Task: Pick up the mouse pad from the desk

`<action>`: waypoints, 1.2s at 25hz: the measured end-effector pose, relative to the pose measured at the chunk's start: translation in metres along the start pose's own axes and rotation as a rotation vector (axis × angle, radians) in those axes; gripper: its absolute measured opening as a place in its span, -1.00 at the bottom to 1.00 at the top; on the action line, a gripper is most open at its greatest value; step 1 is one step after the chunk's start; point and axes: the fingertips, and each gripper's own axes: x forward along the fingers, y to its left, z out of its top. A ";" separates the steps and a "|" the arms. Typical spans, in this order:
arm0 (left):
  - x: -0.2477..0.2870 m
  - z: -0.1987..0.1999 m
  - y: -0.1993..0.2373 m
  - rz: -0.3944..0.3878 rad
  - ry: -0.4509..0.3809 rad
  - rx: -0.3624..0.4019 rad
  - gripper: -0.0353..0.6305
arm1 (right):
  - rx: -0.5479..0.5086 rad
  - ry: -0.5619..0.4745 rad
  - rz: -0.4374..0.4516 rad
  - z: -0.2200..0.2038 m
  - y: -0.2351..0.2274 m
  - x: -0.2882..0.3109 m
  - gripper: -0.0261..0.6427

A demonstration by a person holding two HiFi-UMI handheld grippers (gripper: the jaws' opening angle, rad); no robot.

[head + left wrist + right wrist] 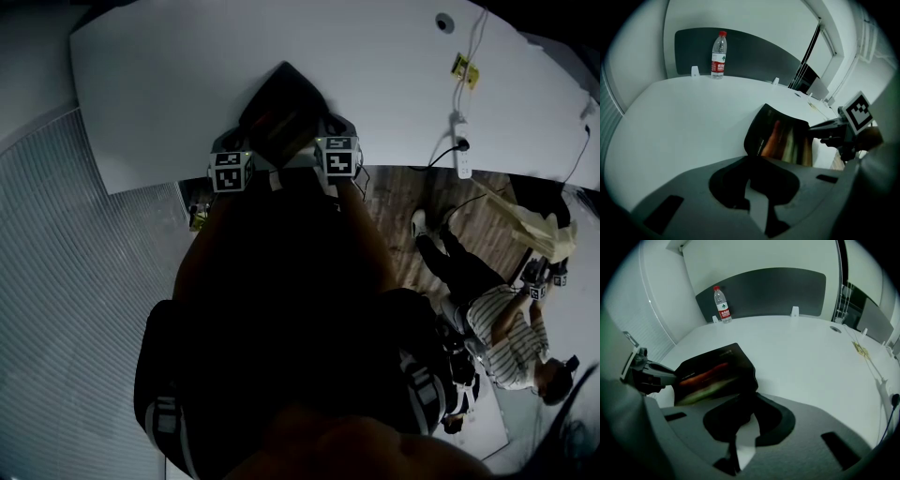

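The mouse pad (281, 112) is dark with a glossy reddish-green print and sits at the near edge of the white desk (150, 84). It is bent upward and held off the desk between both grippers. My left gripper (255, 153) is shut on its left near corner. My right gripper (315, 150) is shut on its right near corner. In the left gripper view the mouse pad (783, 138) curls up from the left gripper (752, 180), with the right gripper's marker cube (858, 111) beyond. In the right gripper view the mouse pad (712, 376) rises from the right gripper (743, 427).
A water bottle (718, 55) with a red cap stands at the desk's far side against a dark divider panel (764, 291). A power strip (461, 150) and cables lie on the desk's right part. A person (506, 328) sits on the floor at the right.
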 end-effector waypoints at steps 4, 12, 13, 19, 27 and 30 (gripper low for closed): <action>0.000 0.005 -0.004 -0.001 -0.016 0.009 -0.80 | 0.012 -0.010 0.005 0.000 -0.003 -0.004 -0.83; -0.013 0.018 -0.007 -0.011 -0.052 0.029 -0.80 | 0.012 -0.038 0.002 0.003 0.002 -0.014 -0.83; -0.013 0.019 -0.008 -0.012 -0.054 0.031 -0.80 | 0.014 -0.042 0.000 0.003 0.002 -0.015 -0.83; -0.018 0.032 -0.014 -0.029 -0.100 0.049 -0.80 | 0.019 -0.077 -0.007 0.009 -0.001 -0.020 -0.83; -0.028 0.050 -0.022 -0.035 -0.150 0.073 -0.80 | 0.009 -0.131 -0.027 0.022 -0.006 -0.034 -0.83; -0.032 0.057 -0.025 -0.038 -0.174 0.086 -0.80 | 0.007 -0.151 -0.035 0.028 -0.008 -0.040 -0.83</action>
